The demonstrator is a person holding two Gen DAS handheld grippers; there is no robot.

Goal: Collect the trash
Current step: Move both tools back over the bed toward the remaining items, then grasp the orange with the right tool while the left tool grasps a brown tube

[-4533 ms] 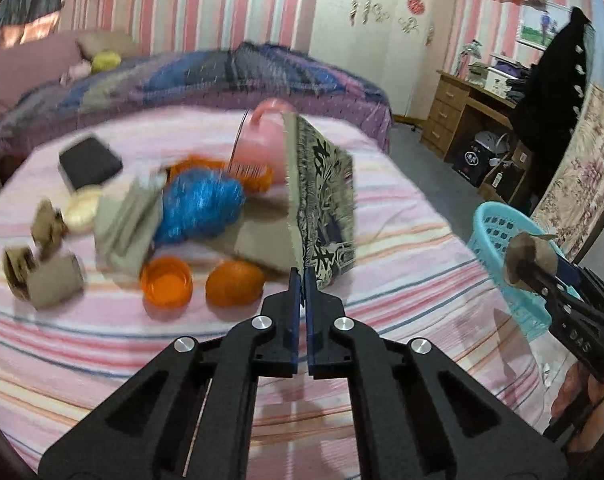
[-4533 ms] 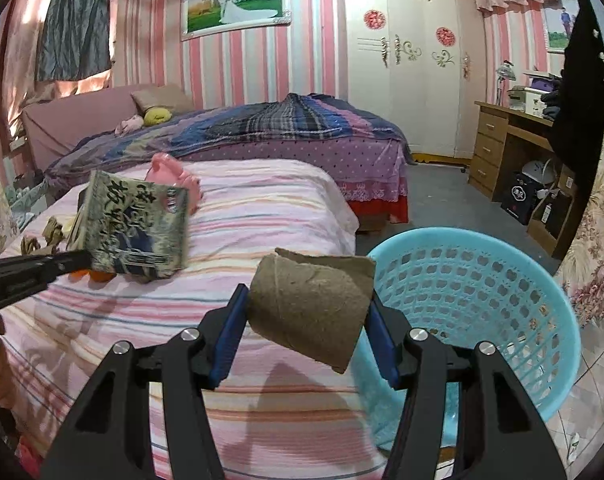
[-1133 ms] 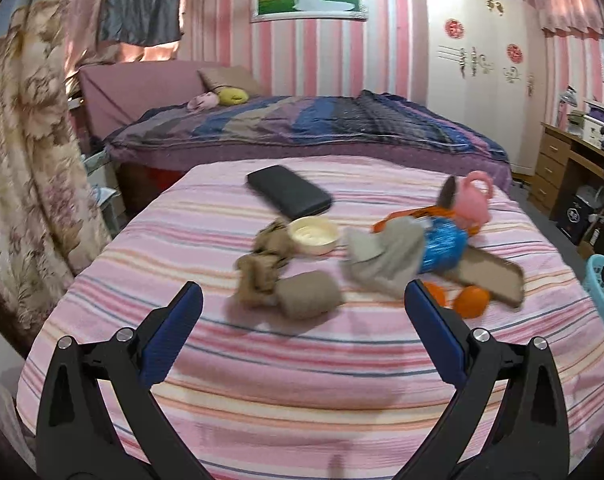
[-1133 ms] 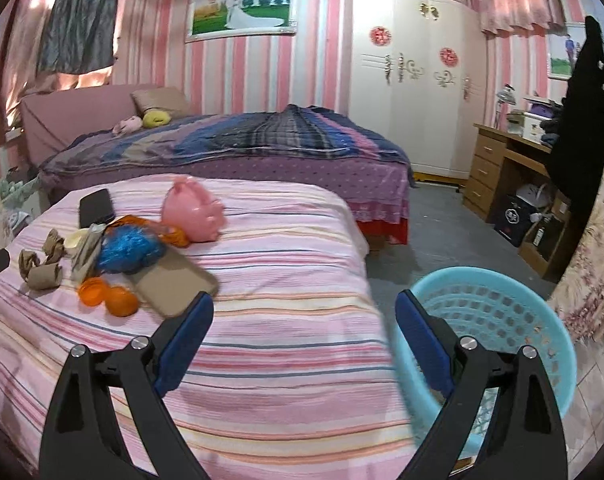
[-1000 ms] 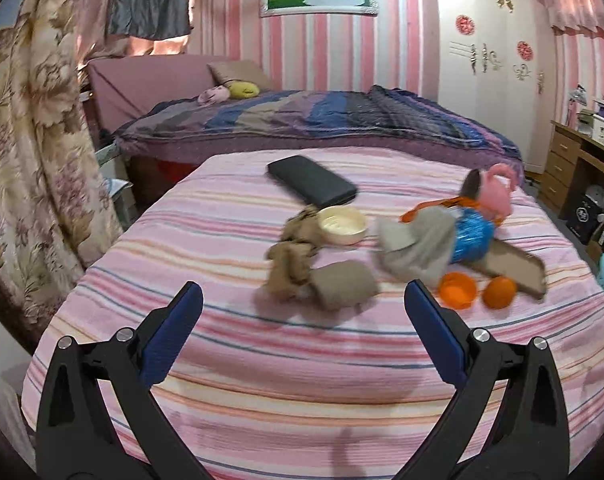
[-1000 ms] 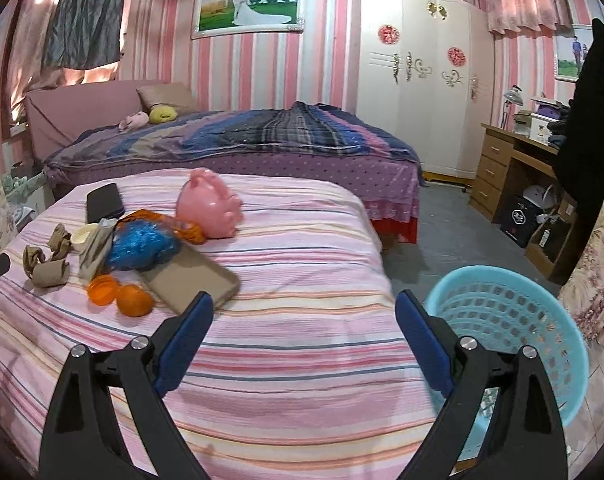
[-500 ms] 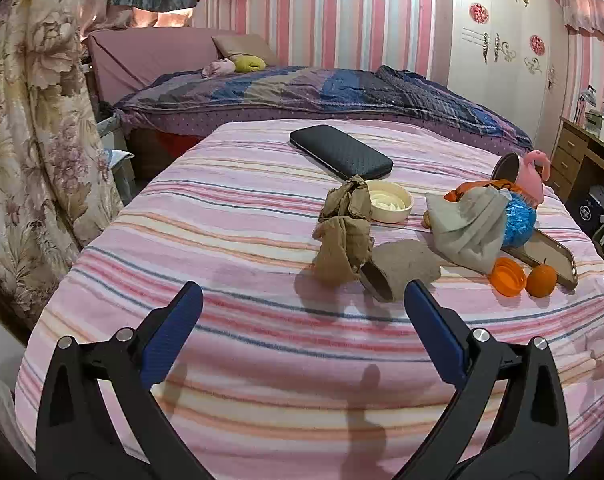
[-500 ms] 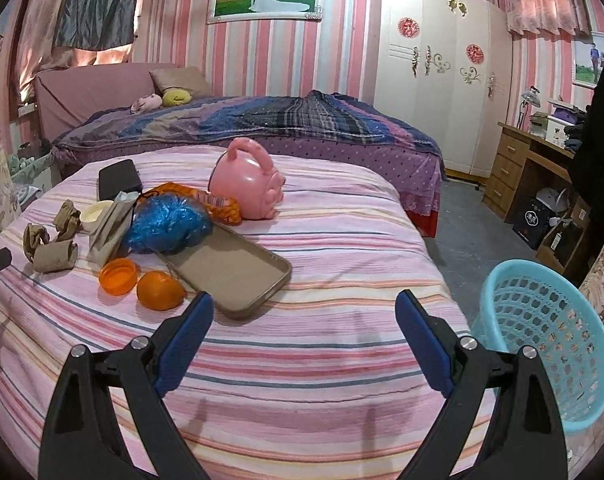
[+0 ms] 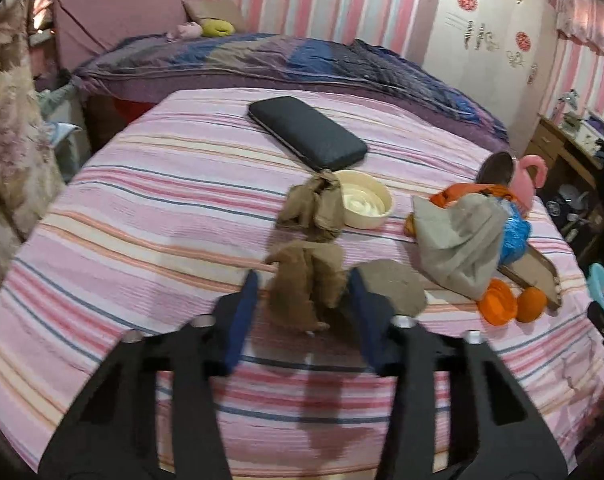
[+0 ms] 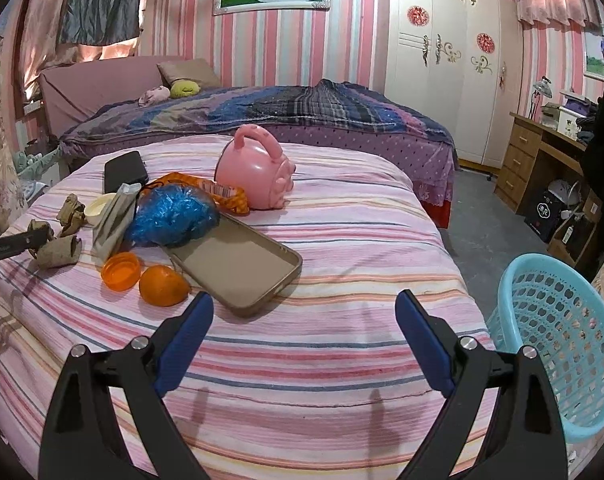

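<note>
Your left gripper (image 9: 304, 304) sits low over the pink striped bedspread (image 9: 150, 216), and its jaws have just been closing around the crumpled brown paper wad (image 9: 306, 292): the wad now stands between the two blue-padded fingers (image 9: 244, 312), the left pad just beside its left edge and the right pad at its right edge, though you cannot tell from this view whether the pads already press on it. Just right of that right finger lies a flattened brown cardboard tube (image 9: 390, 288), and beyond the wad a second crumpled brown paper scrap (image 9: 312, 206) leans against a cream round plastic lid (image 9: 364, 204); behind those lies a black rectangular case (image 9: 306, 132). Further right you have a grey cloth pouch (image 9: 458, 244) draped over a blue crinkled plastic bag (image 9: 512, 236), with an orange plastic cap (image 9: 498, 306) and a small orange fruit (image 9: 532, 308) touching one another at its near side. Your right gripper (image 10: 304, 340) hangs with its fingers spread wide and nothing between them, above bare bedspread; the orange fruit lies just past its left finger, beside a tan phone case (image 10: 238, 264) lying open side up, and a pink plastic piggy bank (image 10: 256, 170) stands behind. The light blue plastic laundry basket (image 10: 558, 344) stands on the floor at the far right, off the bed's edge.
</note>
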